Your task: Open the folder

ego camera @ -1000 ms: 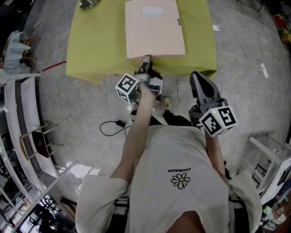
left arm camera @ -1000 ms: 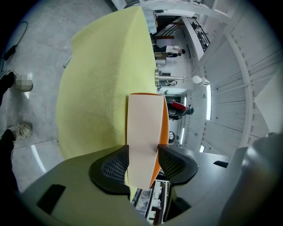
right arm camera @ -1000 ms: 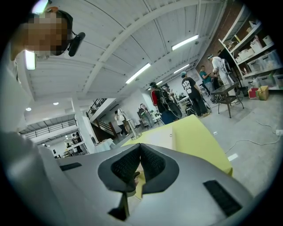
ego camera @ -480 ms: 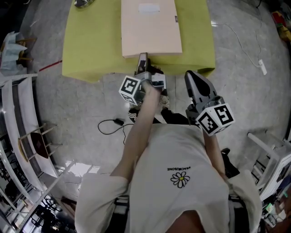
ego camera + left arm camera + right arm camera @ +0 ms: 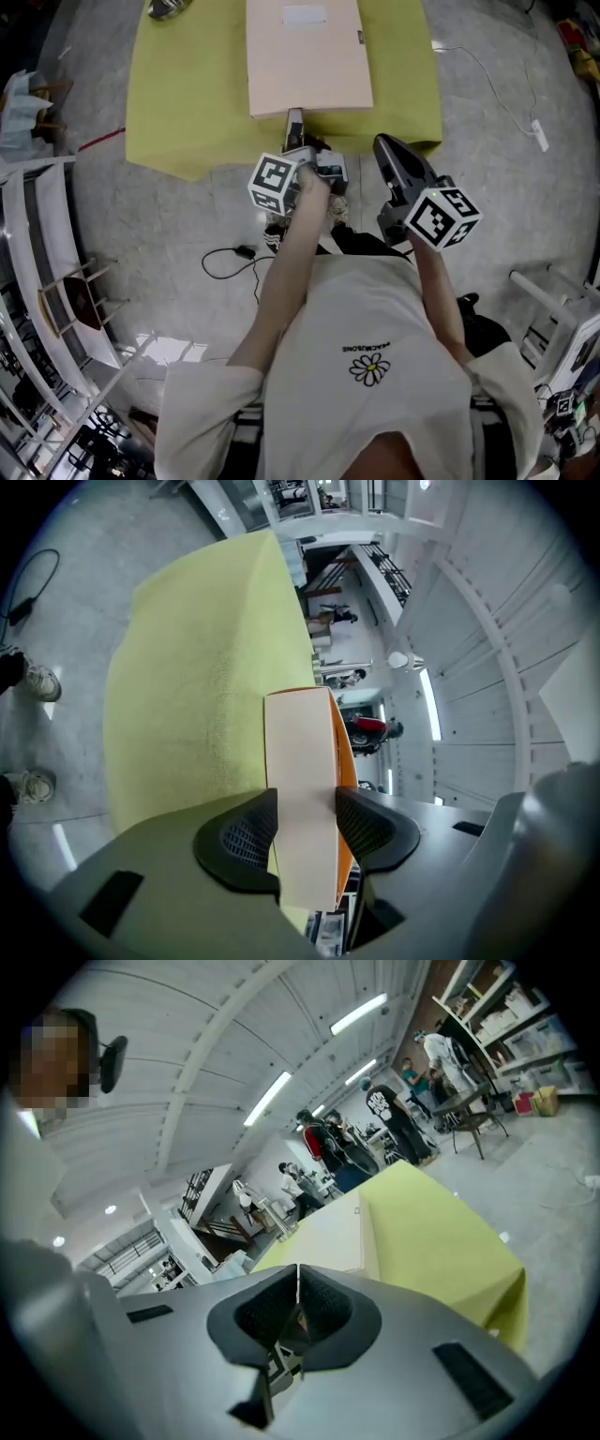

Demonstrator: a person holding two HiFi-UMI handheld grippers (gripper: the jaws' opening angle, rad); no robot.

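Over the last second your right gripper (image 5: 382,142) has rolled and drawn closer to the table's near edge, while your left gripper (image 5: 294,116) has hardly shifted. The beige cardboard folder (image 5: 307,56) lies flat on the yellow cloth-covered table (image 5: 187,94), one short side toward you. The left gripper meets the middle of that near side. Its jaws have just been closing and now clasp the folder's edge between the pads. The right gripper hangs off the table, just beside the left one, jaws clenched together on nothing.
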